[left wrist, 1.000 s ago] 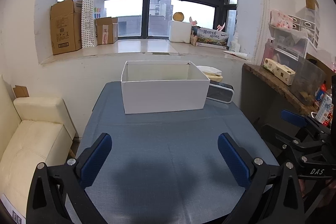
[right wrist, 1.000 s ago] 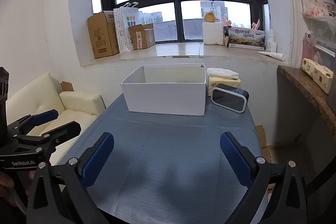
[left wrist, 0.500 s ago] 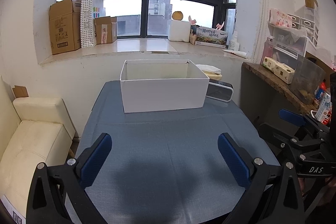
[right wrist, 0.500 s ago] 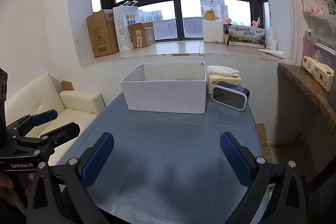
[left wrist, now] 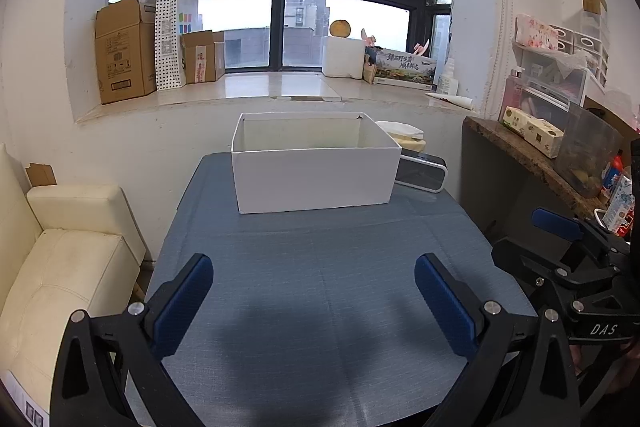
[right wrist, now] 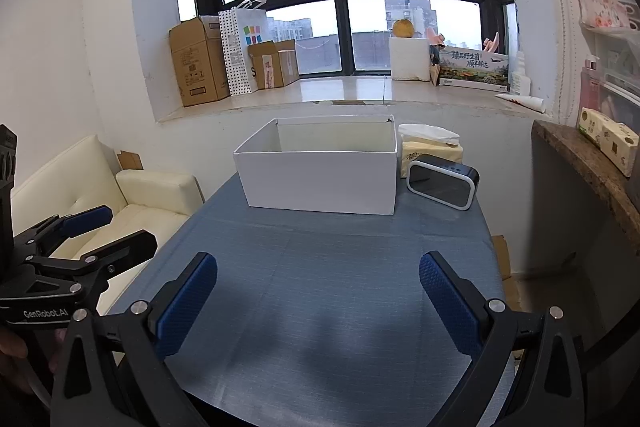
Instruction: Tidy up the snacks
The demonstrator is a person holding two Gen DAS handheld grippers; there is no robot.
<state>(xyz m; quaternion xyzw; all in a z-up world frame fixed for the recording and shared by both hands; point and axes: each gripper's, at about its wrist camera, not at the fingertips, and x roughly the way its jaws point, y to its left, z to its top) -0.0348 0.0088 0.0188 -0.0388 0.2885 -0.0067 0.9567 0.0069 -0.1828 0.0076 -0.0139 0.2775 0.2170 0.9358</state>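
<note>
An open white box [left wrist: 314,171] stands at the far end of the blue-grey table [left wrist: 320,267]; it also shows in the right wrist view [right wrist: 320,175]. Its inside floor is hidden by its front wall. No snacks show on the table. My left gripper [left wrist: 316,301] is open and empty above the table's near part. My right gripper [right wrist: 318,301] is open and empty, also above the near part. The right gripper shows at the right edge of the left wrist view [left wrist: 560,239], and the left gripper at the left edge of the right wrist view [right wrist: 92,231].
A black speaker [right wrist: 442,181] and a tissue pack [right wrist: 430,143] sit right of the box. A cream sofa [left wrist: 60,247] stands left of the table. A stone shelf [left wrist: 532,155] with cartons is at the right. Cardboard boxes [left wrist: 124,51] line the window sill.
Both views have pulled back and risen slightly; the box sits a little farther and lower in frame. Both grippers stay open and empty.
</note>
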